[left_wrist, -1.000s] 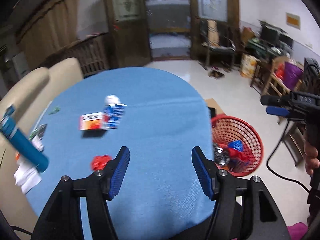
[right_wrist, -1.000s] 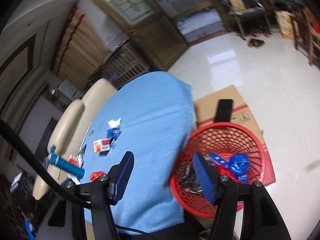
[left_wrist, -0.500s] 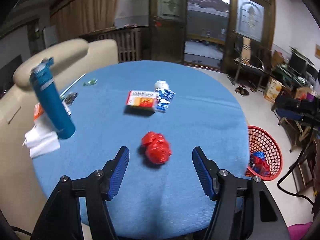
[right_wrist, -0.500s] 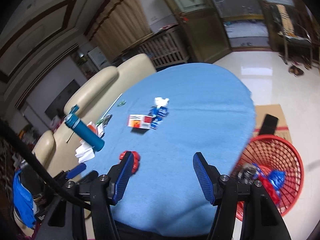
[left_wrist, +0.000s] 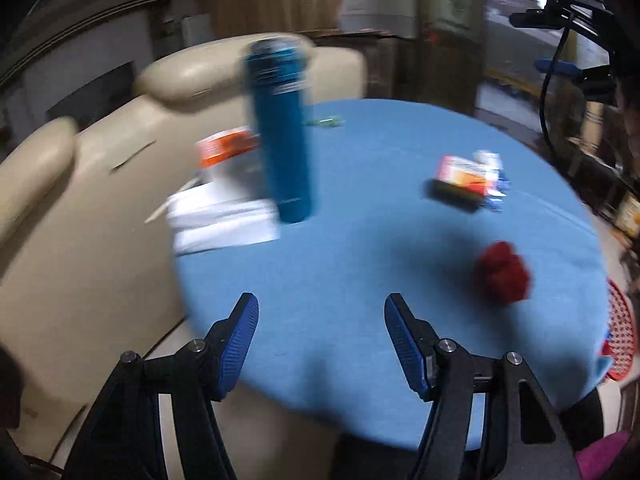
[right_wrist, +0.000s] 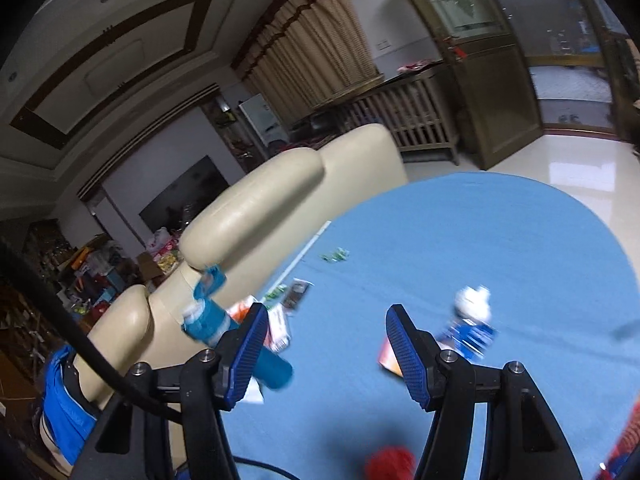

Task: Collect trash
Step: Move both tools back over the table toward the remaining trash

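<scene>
On the round blue table [left_wrist: 360, 264] lie a crumpled red wrapper [left_wrist: 502, 276], an orange-and-white carton [left_wrist: 464, 176] with a blue-white wrapper [left_wrist: 496, 196] against it, and a small green scrap [left_wrist: 326, 122]. My left gripper [left_wrist: 320, 320] is open and empty above the near table edge, with the red wrapper off to its right. My right gripper [right_wrist: 324, 328] is open and empty too, over the table [right_wrist: 500, 240]. The blue-white wrapper [right_wrist: 470, 332] and carton [right_wrist: 390, 360] lie beyond its right finger; the red wrapper [right_wrist: 390, 462] lies below it.
A tall blue bottle [left_wrist: 282, 136] stands near the table's left edge beside white papers [left_wrist: 224, 220] and an orange packet [left_wrist: 226, 148]. A cream sofa [left_wrist: 80, 208] hugs the left side. A red mesh basket [left_wrist: 620, 336] stands low at the right.
Both views have swung left, away from the red basket and toward the sofa. The red wrapper has slid from between my left fingers to the right. Both grippers stay open.
</scene>
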